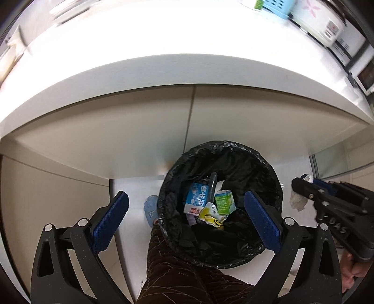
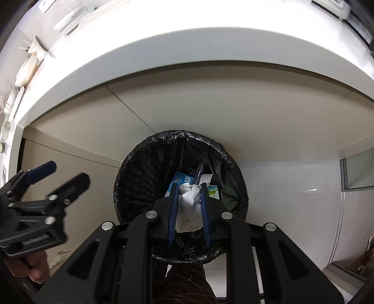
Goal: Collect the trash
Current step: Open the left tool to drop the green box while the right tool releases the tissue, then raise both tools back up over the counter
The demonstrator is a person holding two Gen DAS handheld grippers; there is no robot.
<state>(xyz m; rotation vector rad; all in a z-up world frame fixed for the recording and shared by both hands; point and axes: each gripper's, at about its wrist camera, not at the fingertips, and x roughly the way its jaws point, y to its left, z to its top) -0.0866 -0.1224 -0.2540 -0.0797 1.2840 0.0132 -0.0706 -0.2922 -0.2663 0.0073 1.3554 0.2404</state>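
**Desk:** What does the room give us?

**Photographer:** A thick white tabletop (image 1: 163,70) curves overhead, overexposed along its top. Beige cabinet panels (image 2: 233,112) sit beneath it, and a pale floor (image 2: 292,187) below. At the tabletop's far right stand a light-blue slotted basket (image 1: 278,7) and a white appliance (image 1: 327,25), both blurred.

**Desk:** And the bin?

**Photographer:** A round waste bin lined with a black plastic bag (image 1: 233,154) stands on the floor against the cabinet. Inside lie a blue-and-white drink carton (image 1: 195,196), a green-and-white small carton (image 1: 224,200), a yellow crumpled wrapper (image 1: 211,216) and a clear plastic piece (image 1: 213,184).

**Desk:** The grippers?

**Photographer:** The left hand-held gripper (image 1: 185,222) hangs over the bin with its blue pads spread wide and nothing between them. The right hand-held gripper (image 2: 189,210) pinches a crumpled white tissue (image 2: 189,205) above the bin's mouth, not yet in the bag.

**Desk:** Anything unclear?

**Photographer:** A pale bluish object (image 1: 149,208) beside the bin is half hidden behind its rim; I cannot identify it. A brown patterned trouser leg (image 1: 177,269) covers the bin's near edge. The print on the cartons is unreadable.
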